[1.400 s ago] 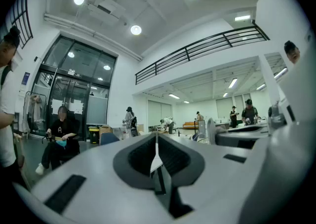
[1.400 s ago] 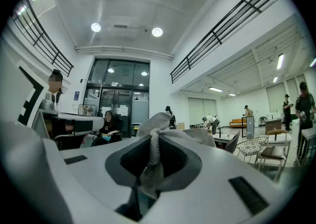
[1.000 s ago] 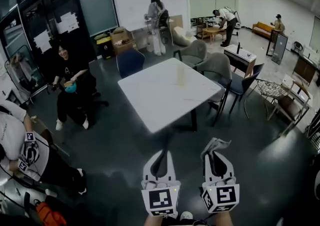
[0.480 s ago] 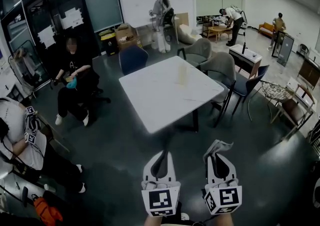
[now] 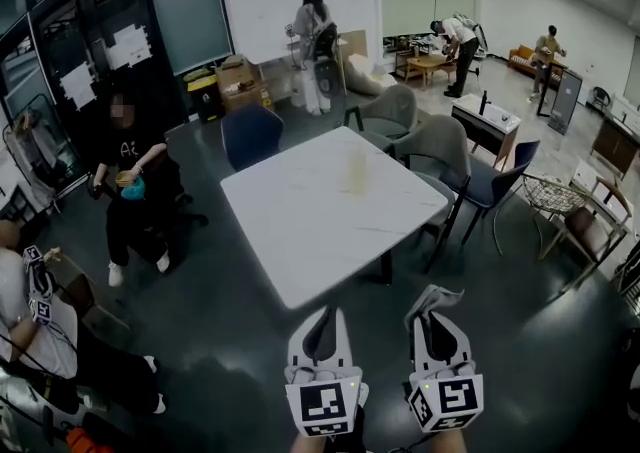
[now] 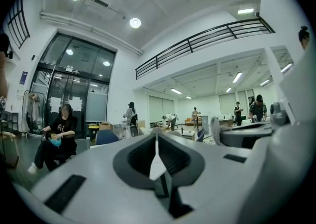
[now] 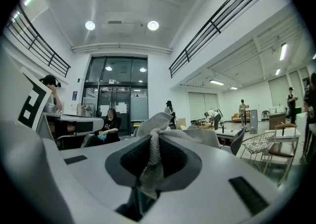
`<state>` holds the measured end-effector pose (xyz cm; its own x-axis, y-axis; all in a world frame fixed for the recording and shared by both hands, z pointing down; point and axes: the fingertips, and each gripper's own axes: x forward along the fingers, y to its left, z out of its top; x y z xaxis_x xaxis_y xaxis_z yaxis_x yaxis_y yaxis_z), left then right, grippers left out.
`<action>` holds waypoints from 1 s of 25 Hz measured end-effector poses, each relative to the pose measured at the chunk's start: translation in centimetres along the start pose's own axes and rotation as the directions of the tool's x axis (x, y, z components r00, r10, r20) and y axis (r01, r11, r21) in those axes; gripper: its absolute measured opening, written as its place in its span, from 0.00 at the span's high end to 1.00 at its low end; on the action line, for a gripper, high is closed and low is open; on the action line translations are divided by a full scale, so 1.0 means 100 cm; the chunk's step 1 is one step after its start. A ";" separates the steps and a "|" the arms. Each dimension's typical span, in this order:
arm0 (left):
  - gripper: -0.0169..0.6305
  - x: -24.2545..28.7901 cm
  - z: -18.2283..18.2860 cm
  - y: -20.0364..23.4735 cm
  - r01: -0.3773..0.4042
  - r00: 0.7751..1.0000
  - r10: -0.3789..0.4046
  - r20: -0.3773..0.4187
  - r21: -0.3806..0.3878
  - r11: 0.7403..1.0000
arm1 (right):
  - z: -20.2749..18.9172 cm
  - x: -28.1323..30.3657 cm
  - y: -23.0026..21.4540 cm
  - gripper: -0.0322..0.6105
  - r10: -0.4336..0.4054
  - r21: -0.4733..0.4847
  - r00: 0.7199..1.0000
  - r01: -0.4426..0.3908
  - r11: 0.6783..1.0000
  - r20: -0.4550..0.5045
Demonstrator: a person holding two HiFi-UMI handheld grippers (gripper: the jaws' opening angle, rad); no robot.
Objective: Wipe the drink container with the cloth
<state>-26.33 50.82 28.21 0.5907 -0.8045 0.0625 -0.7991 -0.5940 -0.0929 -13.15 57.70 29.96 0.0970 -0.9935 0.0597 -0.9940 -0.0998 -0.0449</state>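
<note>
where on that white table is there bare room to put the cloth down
Most of the white table is bare: the whole near half and the left side. Only the drink container stands on it, near the far corner. Its far edges are crowded by chairs.

A white square bench [image 5: 290, 231] stands on the dark grey floor [image 5: 230, 341]. On its top, 1 pale drink container [image 5: 357, 173] stands upright, toward 1 o'clock from the middle. Chairs [image 5: 250, 133] stand on the floor round its far sides.

Faint, blurred drink container [image 5: 357, 173] on table [image 5: 300, 231], cloth [image 5: 437, 298] mostly hidden between right fingers [image 5: 455, 336]
</note>
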 end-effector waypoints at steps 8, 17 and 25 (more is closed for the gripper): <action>0.94 0.110 0.018 0.030 0.045 0.999 -0.046 0.016 0.009 0.999 | 0.016 0.106 -0.030 0.87 -0.033 0.019 0.999 0.033 0.999 0.003; 0.94 0.202 0.013 0.048 0.055 0.998 -0.055 -0.010 -0.027 0.998 | 0.014 0.189 -0.057 0.87 -0.040 0.026 0.999 0.041 0.999 -0.019; 0.94 0.274 -0.003 0.049 0.023 0.998 -0.024 -0.051 -0.019 1.000 | 0.000 0.256 -0.095 0.87 0.005 0.052 0.998 -0.002 0.999 -0.064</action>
<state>-14.08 25.90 29.81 0.6030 -0.7894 0.1151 -0.7874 -0.6121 -0.0727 -1.25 33.25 31.95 0.0883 -0.9884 0.1234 -0.9902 -0.1006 -0.0969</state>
